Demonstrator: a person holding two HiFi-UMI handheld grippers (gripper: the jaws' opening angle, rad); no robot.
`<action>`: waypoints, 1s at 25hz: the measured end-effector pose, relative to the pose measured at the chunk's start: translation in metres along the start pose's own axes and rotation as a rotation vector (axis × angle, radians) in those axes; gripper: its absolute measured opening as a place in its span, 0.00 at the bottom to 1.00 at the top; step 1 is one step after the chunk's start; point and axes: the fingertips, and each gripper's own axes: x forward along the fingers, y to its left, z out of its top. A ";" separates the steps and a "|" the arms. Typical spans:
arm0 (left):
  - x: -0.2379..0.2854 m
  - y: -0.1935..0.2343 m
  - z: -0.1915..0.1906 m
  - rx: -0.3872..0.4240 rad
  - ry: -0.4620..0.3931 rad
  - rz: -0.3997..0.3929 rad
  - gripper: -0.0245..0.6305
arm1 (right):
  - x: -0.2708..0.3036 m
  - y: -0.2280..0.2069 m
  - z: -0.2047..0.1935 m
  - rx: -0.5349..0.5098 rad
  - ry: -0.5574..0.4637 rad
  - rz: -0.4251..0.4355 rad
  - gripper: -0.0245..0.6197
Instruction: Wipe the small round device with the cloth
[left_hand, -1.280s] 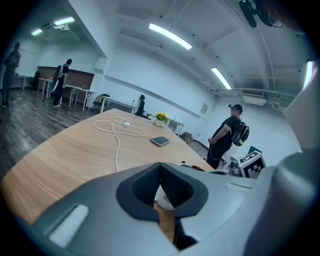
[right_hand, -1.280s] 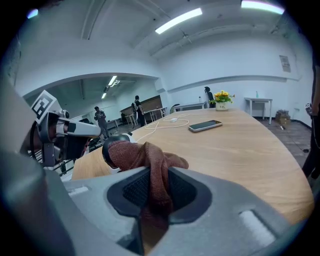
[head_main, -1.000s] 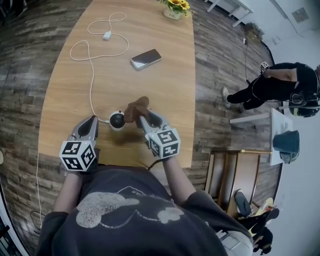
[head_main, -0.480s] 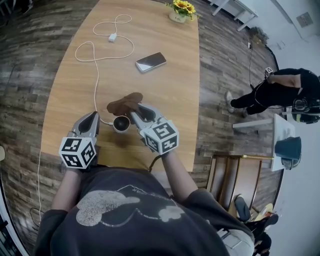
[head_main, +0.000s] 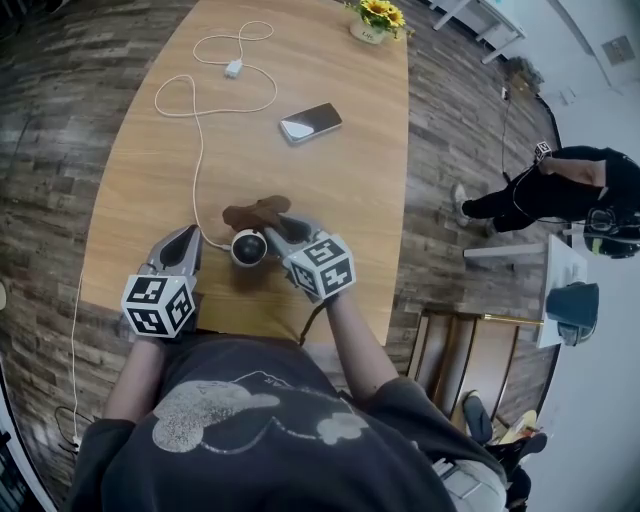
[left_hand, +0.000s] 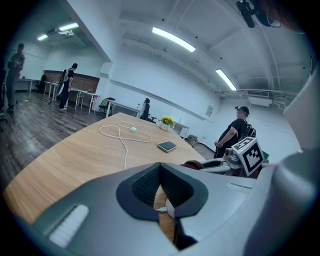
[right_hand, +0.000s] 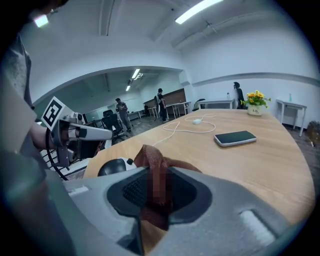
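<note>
Half-done wipe, I reckon; next: drag cloth (head_main: 255, 213) over small round device (head_main: 248, 246) w/o yanking its cable (head_main: 200, 140). Open office, ppl (head_main: 560, 185) standing; wood counter (head_main: 330, 190); at its 6 o'clock, R claw (head_main: 272, 225) clenched on the cloth, L claw (head_main: 190, 238) pinched shut, empty afaict. Cloth touches device's 12 o'clock rim; phone (head_main: 311, 123) at 1.

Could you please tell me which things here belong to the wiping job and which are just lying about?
In use: brown cloth, pinched in the right gripper; small round device; the white cable running to it.
Lying about: phone; pot of yellow flowers.
</note>
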 end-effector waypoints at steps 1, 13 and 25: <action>0.001 0.001 -0.001 -0.002 0.003 -0.001 0.07 | 0.003 -0.001 -0.004 0.002 0.016 -0.004 0.16; 0.005 0.002 -0.005 0.020 0.033 -0.042 0.07 | -0.003 -0.019 -0.015 0.089 -0.023 -0.118 0.16; 0.000 0.008 0.020 0.126 0.044 -0.226 0.07 | -0.080 -0.022 0.018 0.220 -0.259 -0.463 0.16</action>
